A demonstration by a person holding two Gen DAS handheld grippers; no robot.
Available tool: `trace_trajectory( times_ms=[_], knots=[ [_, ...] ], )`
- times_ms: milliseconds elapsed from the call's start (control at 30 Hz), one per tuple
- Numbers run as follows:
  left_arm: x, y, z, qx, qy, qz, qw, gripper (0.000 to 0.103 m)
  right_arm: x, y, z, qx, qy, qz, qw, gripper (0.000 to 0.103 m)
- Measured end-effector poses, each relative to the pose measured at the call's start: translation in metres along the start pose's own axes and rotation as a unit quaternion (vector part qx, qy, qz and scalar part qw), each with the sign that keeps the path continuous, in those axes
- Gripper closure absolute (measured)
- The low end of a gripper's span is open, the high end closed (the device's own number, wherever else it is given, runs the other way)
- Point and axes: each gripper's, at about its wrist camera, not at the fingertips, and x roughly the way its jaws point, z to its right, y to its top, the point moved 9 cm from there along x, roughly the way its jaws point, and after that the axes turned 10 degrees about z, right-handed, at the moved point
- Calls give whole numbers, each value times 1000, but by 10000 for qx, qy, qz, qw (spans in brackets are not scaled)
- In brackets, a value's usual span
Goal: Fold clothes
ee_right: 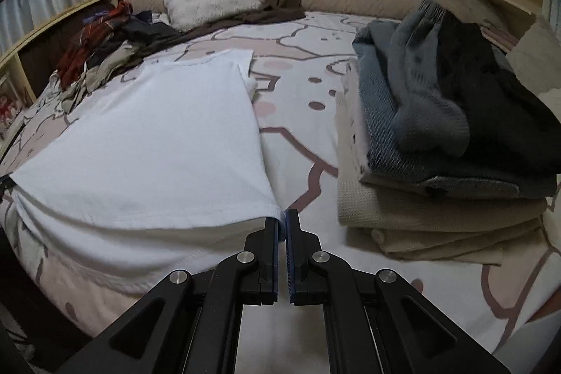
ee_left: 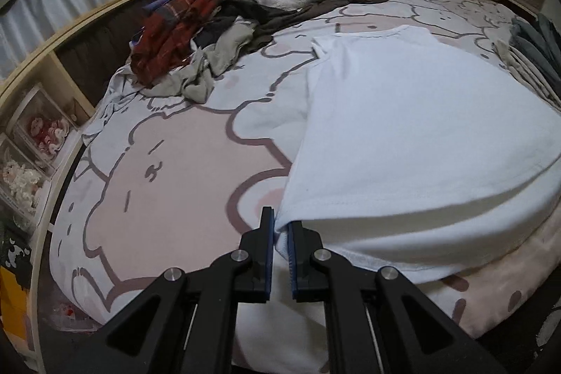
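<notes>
T-shirt (ee_left: 420,135), white, lies spread on the bed (ee_left: 168,163), its near hem raised. Left gripper (ee_left: 281,226) is clamped on the hem's left corner; right gripper (ee_right: 283,219) is clamped on the right corner. Unfolded pile (ee_left: 182,34) lies far left; folded stack (ee_right: 438,142) sits right of the shirt.
</notes>
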Motion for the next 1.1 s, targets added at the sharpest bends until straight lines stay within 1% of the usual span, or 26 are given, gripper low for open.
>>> trace_trajectory(
  times_ms=[67, 100, 133, 233, 267, 300, 333, 367, 400, 433, 467, 500, 567, 700, 767, 800, 833, 900, 967, 1033, 1067, 1100],
  knots=[
    [19, -17, 0, -51, -133, -358, 9993, 93, 16, -16, 0, 4, -20, -300, 9995, 100],
    [26, -24, 2, -11, -151, -460, 9988, 93, 26, -27, 0, 19, -15, -485, 9988, 100],
    [31, -30, 4, 64, -142, -520, 9985, 93, 32, -34, -1, -26, -41, -568, 9984, 100],
    [31, -30, 8, 249, -71, -423, 9988, 91, 35, -40, -7, -343, -215, -460, 9981, 99],
    [30, -30, 8, 240, -102, -422, 9988, 91, 33, -39, -7, -376, -233, -450, 9980, 96],
    [30, -29, 9, 216, -148, -429, 9987, 89, 30, -38, -6, -384, -280, -445, 9979, 90],
    [27, -29, 8, 193, -190, -439, 9987, 87, 28, -37, -3, -363, -362, -447, 9977, 69],
    [25, -30, 7, 172, -229, -452, 9986, 81, 25, -37, 1, -340, -428, -439, 9975, 34],
    [22, -30, 6, 151, -269, -464, 9984, 70, 21, -37, 5, -316, -476, -418, 9975, 21],
    [19, -30, 4, 129, -309, -477, 9983, 64, 16, -37, 8, -295, -491, -412, 9975, 15],
    [14, -29, 3, 126, -361, -489, 9981, 55, 11, -39, 10, -279, -463, -423, 9976, 15],
    [7, -29, 2, 133, -420, -500, 9978, 53, 7, -40, 12, -267, -455, -453, 9976, 15],
    [-6, -23, -3, 144, -560, -461, 9973, 53, -1, -40, 14, -245, -459, -505, 9974, 15],
    [-18, 11, -19, 176, -681, -157, 9974, 53, -16, -17, 7, -162, -278, -247, 9992, 15],
    [-13, 32, -29, 124, -692, -42, 9975, 53, -22, -4, 1, -136, -169, -109, 9997, 17],
    [-8, 43, -32, 70, -757, -4, 9971, 53, -22, 4, -5, -152, -81, -24, 9998, 18],
    [-1, 55, -33, 5, -858, 27, 9963, 53, -22, 12, -11, -167, 6, 62, 9998, 22],
    [16, 75, -34, -131, -1068, 26, 9942, 53, -17, 23, -25, -139, 192, 134, 9996, 24],
    [41, 91, -29, -274, -1296, -109, 9911, 53, -9, 31, -39, -89, 382, 168, 9991, 28],
    [71, 105, -21, -456, -1551, -316, 9863, 53, -1, 32, -51, -49, 508, 127, 9986, 28],
    [88, 109, -14, -563, -1676, -457, 9832, 55, 3, 32, -56, -31, 560, 92, 9984, 28],
    [102, 112, -8, -657, -1782, -576, 9801, 60, 7, 31, -61, -13, 611, 58, 9981, 28]
  ],
)
